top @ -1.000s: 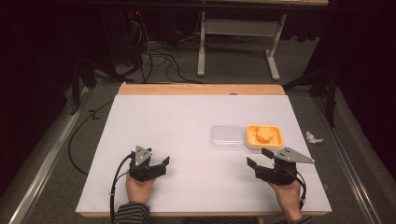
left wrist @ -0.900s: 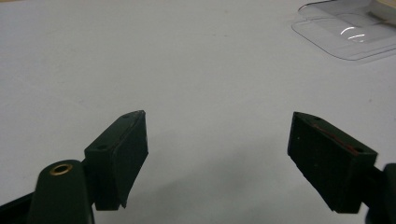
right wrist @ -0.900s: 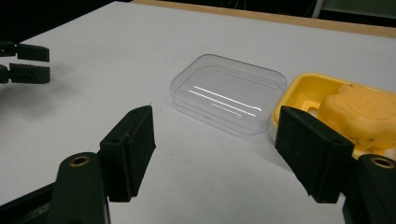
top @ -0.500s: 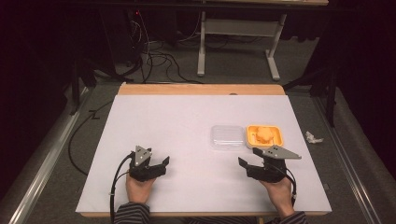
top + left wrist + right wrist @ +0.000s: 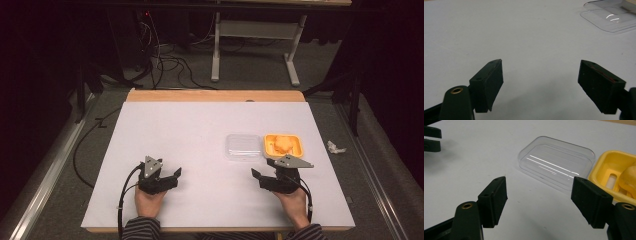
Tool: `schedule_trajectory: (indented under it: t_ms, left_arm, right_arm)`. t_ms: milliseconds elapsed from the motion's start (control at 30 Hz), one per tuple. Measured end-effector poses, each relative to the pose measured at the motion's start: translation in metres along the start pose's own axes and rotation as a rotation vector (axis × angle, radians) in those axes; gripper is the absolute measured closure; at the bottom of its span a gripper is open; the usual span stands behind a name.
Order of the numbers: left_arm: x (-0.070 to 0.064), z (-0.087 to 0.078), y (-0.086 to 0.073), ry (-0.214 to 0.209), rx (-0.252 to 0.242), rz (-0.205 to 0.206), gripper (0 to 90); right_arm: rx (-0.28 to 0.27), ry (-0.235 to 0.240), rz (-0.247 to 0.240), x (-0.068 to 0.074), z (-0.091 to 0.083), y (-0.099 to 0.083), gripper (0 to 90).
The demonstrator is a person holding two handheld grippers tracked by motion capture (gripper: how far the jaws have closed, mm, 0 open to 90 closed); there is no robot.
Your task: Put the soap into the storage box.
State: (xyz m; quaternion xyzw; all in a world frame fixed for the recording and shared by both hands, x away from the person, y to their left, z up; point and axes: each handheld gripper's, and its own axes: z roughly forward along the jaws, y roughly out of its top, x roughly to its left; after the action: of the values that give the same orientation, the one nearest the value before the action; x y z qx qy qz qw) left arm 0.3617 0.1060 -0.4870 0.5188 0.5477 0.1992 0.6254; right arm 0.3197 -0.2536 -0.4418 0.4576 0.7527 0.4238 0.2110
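A clear plastic lid (image 5: 243,146) lies flat on the white table, right of centre. Beside it on the right sits a yellow tray (image 5: 283,145) with an orange-yellow lump of food in it. My right gripper (image 5: 268,176) rests just in front of the tray, open with nothing between its jaws; in the right gripper view the clear lid (image 5: 556,162) and the yellow tray (image 5: 614,173) lie just beyond its fingertips (image 5: 496,195). My left gripper (image 5: 167,179) rests open at the front left, and the lid (image 5: 610,16) shows far off at the top right of its view.
The white table (image 5: 190,130) has a wooden strip along its far edge. A crumpled white scrap (image 5: 335,147) lies on the floor off the right edge. Cables and a metal desk frame (image 5: 250,50) stand behind the table. The left gripper's jaws (image 5: 431,137) show at the right gripper view's top left.
My right gripper has shifted left and slightly forward, turning toward the lid. The left gripper has stayed put.
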Motion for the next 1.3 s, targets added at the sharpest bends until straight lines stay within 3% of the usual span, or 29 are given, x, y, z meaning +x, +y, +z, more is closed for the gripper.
schedule_trajectory:
  t_ms: [467,767,1300]
  left_arm:
    - [0.0,0.0,0.0,0.001,-0.001,0.005,21.0]
    - [0.0,0.0,0.0,0.003,0.001,0.009,21.0]
    - [0.0,0.0,0.0,0.004,0.0,0.009,21.0]
  right_arm:
    - [0.047,-0.052,-0.024,0.0,0.016,-0.008,30.1]
    - [0.065,-0.066,-0.01,-0.003,0.022,-0.012,30.4]
    - [0.062,-0.045,0.013,-0.006,0.027,-0.026,29.7]
